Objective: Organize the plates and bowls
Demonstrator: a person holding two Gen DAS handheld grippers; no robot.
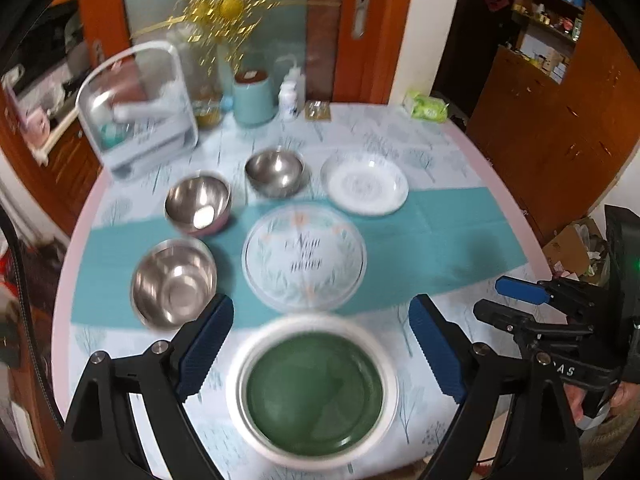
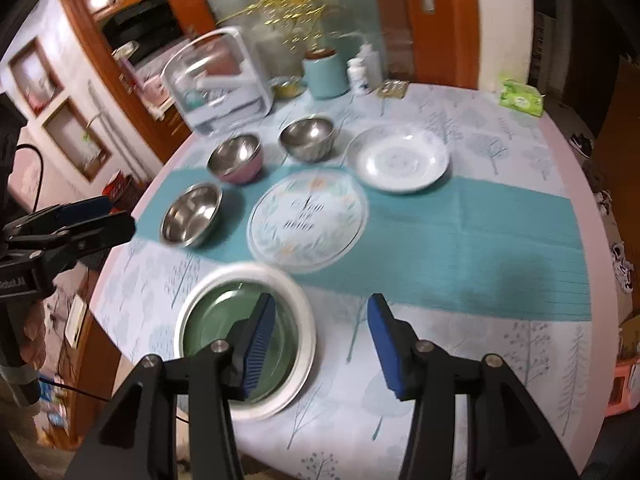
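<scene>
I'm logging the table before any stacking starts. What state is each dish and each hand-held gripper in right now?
Green plate: flat on the table, empty, nothing gripping it.
Lettered plate: flat, empty.
White plate: flat, empty, unstacked.
Near steel bowl: upright, empty.
Pink-sided bowl: upright, empty.
Far steel bowl: upright, empty.
Left hand-held gripper: open, holding nothing.
Right hand-held gripper: open, holding nothing.

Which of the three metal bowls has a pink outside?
The middle bowl, between the near bowl and the far bowl by the white plate. Its outer wall is pink; the other two are bare steel all over.
</scene>
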